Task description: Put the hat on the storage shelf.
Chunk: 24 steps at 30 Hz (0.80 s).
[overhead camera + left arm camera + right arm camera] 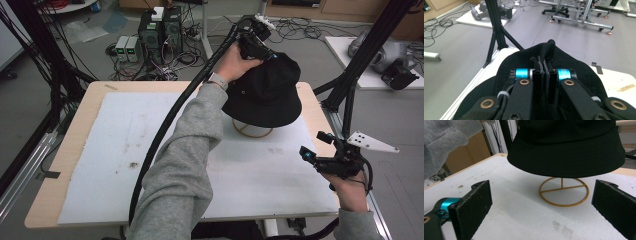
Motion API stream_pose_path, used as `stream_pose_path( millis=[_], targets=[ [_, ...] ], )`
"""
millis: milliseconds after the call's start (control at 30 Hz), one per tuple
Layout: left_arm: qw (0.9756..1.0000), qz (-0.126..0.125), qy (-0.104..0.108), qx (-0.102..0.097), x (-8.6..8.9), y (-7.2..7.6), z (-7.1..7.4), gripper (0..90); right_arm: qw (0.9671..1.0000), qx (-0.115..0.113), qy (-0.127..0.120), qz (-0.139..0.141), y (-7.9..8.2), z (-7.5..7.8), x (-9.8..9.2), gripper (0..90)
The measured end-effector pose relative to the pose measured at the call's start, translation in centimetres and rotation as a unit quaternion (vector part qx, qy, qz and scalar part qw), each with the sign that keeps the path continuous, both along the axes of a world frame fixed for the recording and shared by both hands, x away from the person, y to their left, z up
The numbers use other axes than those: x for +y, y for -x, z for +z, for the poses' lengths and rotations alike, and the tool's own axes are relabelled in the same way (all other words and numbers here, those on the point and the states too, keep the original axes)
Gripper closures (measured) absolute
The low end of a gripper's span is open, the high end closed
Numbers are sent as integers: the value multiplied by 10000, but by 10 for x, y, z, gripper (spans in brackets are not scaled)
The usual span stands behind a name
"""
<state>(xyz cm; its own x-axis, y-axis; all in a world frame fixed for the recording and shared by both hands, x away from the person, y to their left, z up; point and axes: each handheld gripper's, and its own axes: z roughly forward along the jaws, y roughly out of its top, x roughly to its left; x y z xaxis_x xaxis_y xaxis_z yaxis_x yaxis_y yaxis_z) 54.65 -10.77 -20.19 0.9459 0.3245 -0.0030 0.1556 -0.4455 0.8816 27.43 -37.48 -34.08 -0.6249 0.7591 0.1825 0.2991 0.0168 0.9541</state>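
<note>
A black bucket hat (267, 92) sits over a gold wire stand (252, 131) at the table's far right. My left gripper (272, 56) is at the top of the hat, reaching in from the left. In the left gripper view my jaws (544, 66) are shut on a pinched fold of the hat's crown (576, 70). My right gripper (314, 145) is held near the table's right edge, open and with nothing in it. In the right gripper view its pads (475, 202) frame the stand's ring base (563, 192) below the hat's brim (566, 157).
A white mat (125, 150) covers the wooden table (80, 115). A black frame leg (347, 95) stands at the right edge. The left gripper's thick cable (165, 130) crosses the mat. Electronics boxes and wires (155, 35) lie on the floor behind.
</note>
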Motion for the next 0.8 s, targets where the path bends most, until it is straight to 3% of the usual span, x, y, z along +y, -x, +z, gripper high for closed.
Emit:
stream_pose_path(
  millis=[400, 533, 667, 800],
  targets=[
    [10000, 27, 35, 38, 1, 3, 4, 788, 10000, 0, 27, 18, 0, -1, 1, 21],
    [9994, 77, 268, 185, 8, 0, 7, 653, 10000, -1, 35, 28, -1, -1, 3, 21],
    [9992, 73, 280, 282, 14, -2, 8, 605, 10000, 16, 42, 47, -1, -1, 4, 21],
    [9978, -67, 402, 516, 19, -3, 8, 467, 10000, 30, 43, 51, -2, -2, 5, 21]
  ],
)
